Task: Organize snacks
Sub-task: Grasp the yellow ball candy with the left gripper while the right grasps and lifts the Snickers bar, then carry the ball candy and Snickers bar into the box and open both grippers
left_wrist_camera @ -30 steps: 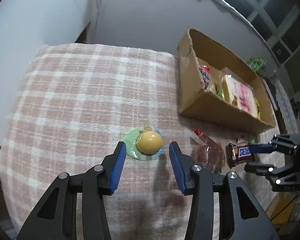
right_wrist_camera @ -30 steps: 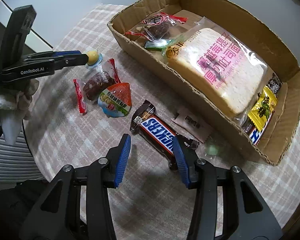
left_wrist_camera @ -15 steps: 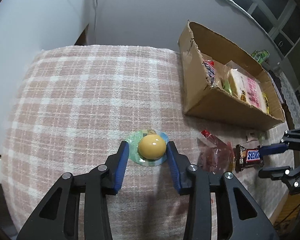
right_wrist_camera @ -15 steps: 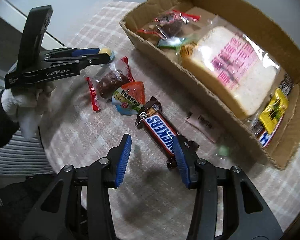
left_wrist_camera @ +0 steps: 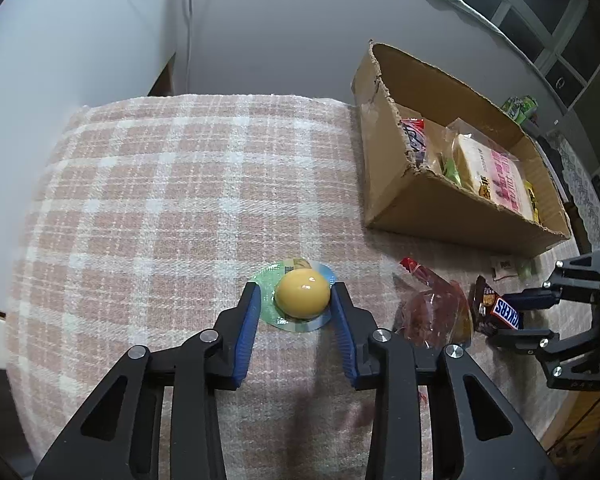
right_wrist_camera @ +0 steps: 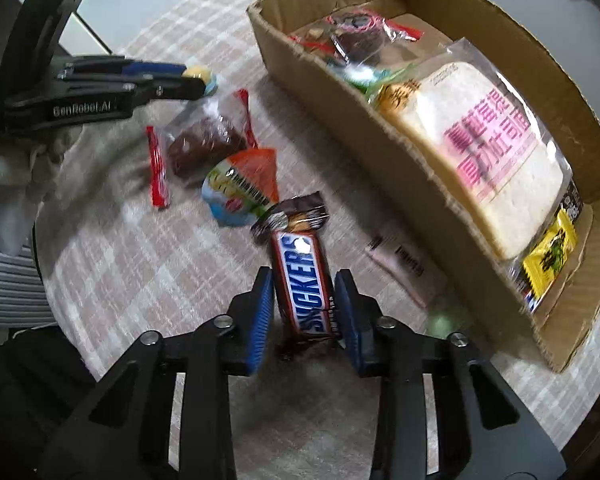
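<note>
We see a yellow jelly cup [left_wrist_camera: 301,294] sitting dome-up on its round foil lid, on the pink plaid cloth. A Snickers bar [right_wrist_camera: 305,280] in its brown wrapper lies lengthwise, its crimped end pointing toward the cardboard box [right_wrist_camera: 400,152]. Between them lie a clear-wrapped brown cake [right_wrist_camera: 204,146] with red ends and an orange-and-blue jelly pack [right_wrist_camera: 242,190], touching each other. The box holds a bagged bread loaf [right_wrist_camera: 484,152] with pink lettering, a yellow packet [right_wrist_camera: 550,256] and red-wrapped sweets [right_wrist_camera: 356,30].
</note>
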`<control>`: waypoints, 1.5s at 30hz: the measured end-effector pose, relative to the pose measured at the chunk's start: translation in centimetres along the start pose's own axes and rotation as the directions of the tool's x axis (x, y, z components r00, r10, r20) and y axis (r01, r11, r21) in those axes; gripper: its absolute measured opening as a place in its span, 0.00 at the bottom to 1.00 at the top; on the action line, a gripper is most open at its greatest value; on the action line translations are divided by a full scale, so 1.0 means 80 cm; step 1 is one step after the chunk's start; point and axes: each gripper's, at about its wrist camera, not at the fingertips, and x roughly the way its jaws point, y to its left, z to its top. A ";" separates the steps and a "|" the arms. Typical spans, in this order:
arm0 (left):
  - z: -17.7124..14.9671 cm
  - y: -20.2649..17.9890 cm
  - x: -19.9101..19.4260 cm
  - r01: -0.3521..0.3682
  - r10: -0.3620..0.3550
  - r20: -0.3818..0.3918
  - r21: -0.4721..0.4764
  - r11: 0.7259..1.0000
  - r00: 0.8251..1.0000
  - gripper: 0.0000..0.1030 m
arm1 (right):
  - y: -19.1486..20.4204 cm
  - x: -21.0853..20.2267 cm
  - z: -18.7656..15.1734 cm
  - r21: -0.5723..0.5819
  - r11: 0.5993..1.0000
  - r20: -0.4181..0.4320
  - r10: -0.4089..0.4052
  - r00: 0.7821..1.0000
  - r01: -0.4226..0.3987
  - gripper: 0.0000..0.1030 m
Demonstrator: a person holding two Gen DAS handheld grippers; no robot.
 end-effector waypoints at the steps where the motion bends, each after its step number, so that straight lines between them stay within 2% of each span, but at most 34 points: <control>1: 0.000 -0.001 -0.001 0.009 -0.009 0.000 0.002 1.000 1.000 0.25 | 0.001 -0.001 -0.002 -0.001 1.000 0.001 -0.005 1.000 0.005 0.30; 12: -0.003 -0.001 -0.010 0.008 -0.008 0.021 -0.012 1.000 1.000 0.25 | -0.011 -0.027 -0.029 0.095 0.995 0.056 0.031 0.998 -0.036 0.29; 17: -0.007 0.002 -0.030 0.019 -0.017 0.049 -0.026 0.999 0.999 0.25 | -0.019 -0.059 -0.047 0.126 0.991 0.099 0.035 0.994 -0.047 0.29; 25: 0.005 -0.004 -0.065 0.043 -0.042 0.102 -0.008 0.999 0.994 0.25 | -0.041 -0.116 -0.051 0.160 0.985 0.182 0.031 0.983 -0.061 0.29; 36: 0.057 -0.050 -0.082 0.086 -0.095 0.170 0.057 0.995 0.981 0.25 | -0.087 -0.177 -0.031 0.236 0.972 0.273 -0.071 0.959 0.004 0.29; 45: 0.093 -0.085 -0.065 0.102 -0.119 0.171 0.103 0.989 0.978 0.25 | -0.137 -0.181 -0.024 0.312 0.948 0.271 -0.154 0.950 0.065 0.29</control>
